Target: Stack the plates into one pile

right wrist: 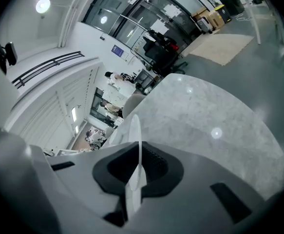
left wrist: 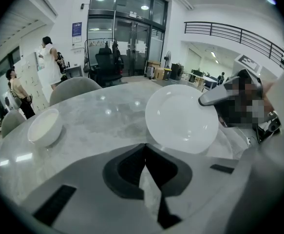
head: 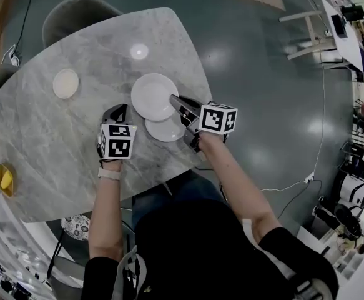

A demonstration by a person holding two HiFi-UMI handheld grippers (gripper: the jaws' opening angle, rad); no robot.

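Right claw (head: 177,102) clenched on big plate (head: 149,95) rim, held it over bench (head: 44,136), 11 o'clock of small plate (head: 167,130). Left claw (head: 120,112) clenched, empty. Mid-carry, I reckoned; next: level it, lower, release.

My head camera looks steeply down from the near edge of the table (head: 44,149). Jaw cameras ride low, close, facing across it; all share the white plate (head: 150,95).
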